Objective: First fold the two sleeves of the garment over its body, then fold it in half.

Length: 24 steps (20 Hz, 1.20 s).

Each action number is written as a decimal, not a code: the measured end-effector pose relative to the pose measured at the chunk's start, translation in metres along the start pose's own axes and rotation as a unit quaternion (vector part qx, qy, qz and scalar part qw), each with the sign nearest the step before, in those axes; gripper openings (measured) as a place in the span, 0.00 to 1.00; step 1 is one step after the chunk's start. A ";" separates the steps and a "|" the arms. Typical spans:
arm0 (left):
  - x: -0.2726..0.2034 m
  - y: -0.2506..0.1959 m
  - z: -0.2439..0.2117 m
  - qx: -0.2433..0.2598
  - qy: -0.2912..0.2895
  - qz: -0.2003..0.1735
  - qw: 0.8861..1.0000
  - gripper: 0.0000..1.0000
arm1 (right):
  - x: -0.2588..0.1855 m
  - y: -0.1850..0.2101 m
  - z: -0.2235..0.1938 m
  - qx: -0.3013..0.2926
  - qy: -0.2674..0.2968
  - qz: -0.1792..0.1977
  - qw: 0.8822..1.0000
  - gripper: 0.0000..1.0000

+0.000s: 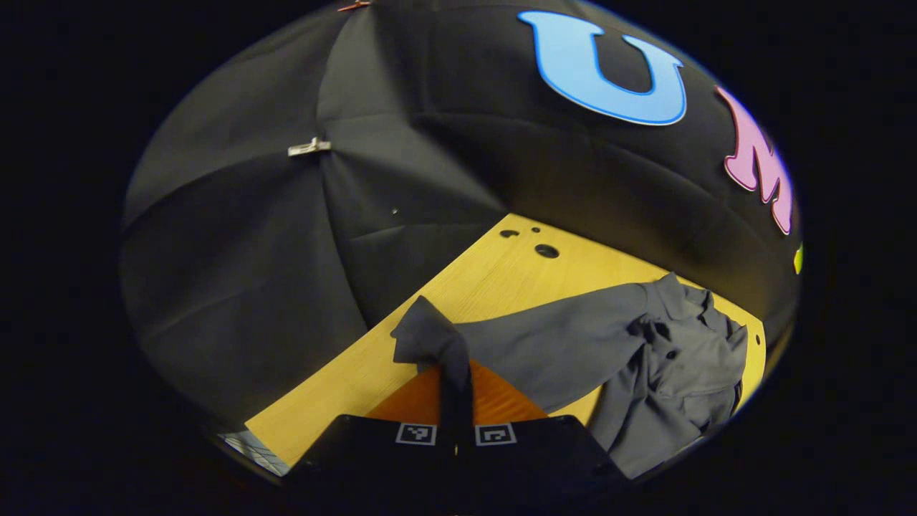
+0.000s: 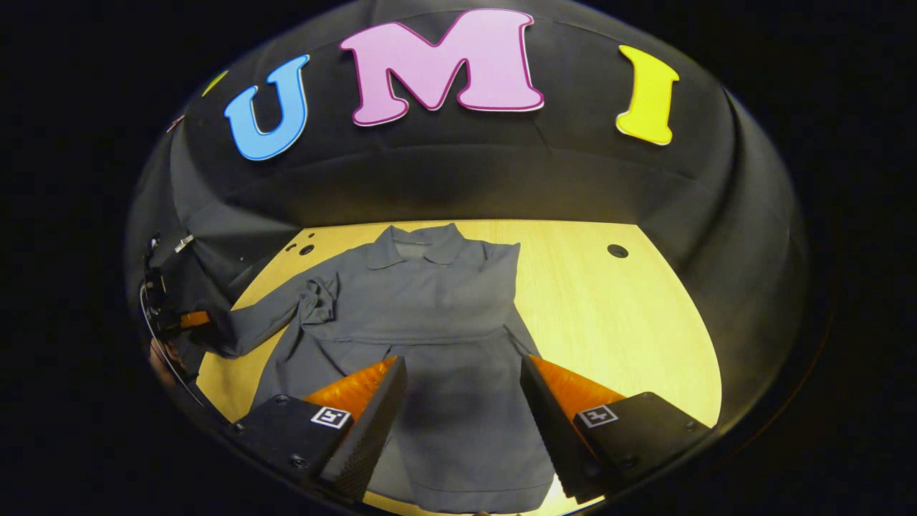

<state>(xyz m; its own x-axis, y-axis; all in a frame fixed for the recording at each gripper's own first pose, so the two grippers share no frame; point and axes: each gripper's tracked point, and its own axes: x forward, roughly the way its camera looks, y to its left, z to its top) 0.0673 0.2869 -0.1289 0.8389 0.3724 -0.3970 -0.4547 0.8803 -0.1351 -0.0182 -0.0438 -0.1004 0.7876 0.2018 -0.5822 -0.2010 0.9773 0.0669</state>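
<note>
A grey collared garment [image 2: 430, 301] lies face up on the yellow wooden table [image 2: 609, 322], collar [image 2: 412, 247] towards the far wall. In the right gripper view its one long sleeve [image 2: 265, 322] stretches out to the left, and its cuff is held by the left gripper [image 2: 188, 319] at the table's edge. In the left gripper view my left gripper [image 1: 456, 401] is shut on that sleeve's cuff [image 1: 430, 337], lifted off the table [image 1: 501, 279]. The garment's body [image 1: 680, 358] lies to the right. My right gripper [image 2: 462, 394] hovers open over the garment's lower half, touching nothing.
The black cloth wall [image 2: 466, 179] closes off the table's far side and both sides. Small round holes [image 2: 617, 251] sit in the tabletop near the far corners. Bare wood lies to the right of the garment. A hand [image 2: 161, 355] shows behind the left gripper.
</note>
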 end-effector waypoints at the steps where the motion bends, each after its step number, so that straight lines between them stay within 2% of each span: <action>1: 0.002 -0.017 0.011 0.001 -0.007 -0.011 1.000 0.05 | 0.001 -0.008 0.000 0.002 0.000 -0.004 1.000 0.98; 5: 0.001 -0.096 0.040 0.011 -0.023 -0.063 0.998 0.05 | 0.000 -0.045 -0.006 0.028 -0.002 -0.025 0.999 0.99; 9: -0.001 -0.184 0.047 0.025 -0.027 -0.126 0.991 0.05 | -0.007 -0.083 -0.020 0.077 0.012 -0.042 0.996 0.99; 12: -0.006 -0.250 0.040 0.038 -0.020 -0.173 0.984 0.02 | -0.014 -0.109 -0.028 0.094 0.014 -0.057 0.994 0.99; 13: -0.010 -0.271 0.036 0.044 -0.018 -0.189 0.981 0.05 | -0.014 -0.116 -0.030 0.099 0.015 -0.059 0.993 0.99; 17: -0.024 -0.352 0.018 0.073 -0.004 -0.247 0.966 0.05 | -0.017 -0.139 -0.038 0.119 0.019 -0.064 0.991 0.99; 24: -0.041 -0.443 -0.032 0.080 0.038 -0.313 0.946 0.05 | -0.013 -0.152 -0.051 0.114 0.035 -0.062 0.991 0.99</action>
<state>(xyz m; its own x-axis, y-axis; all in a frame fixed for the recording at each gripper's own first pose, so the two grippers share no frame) 0.2251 -0.1280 -0.0823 0.9018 -0.2531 -0.3503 0.1799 0.9568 -0.2283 -0.0270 -0.1983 -0.1443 0.7538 0.0830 -0.6518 0.0369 0.9851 0.1681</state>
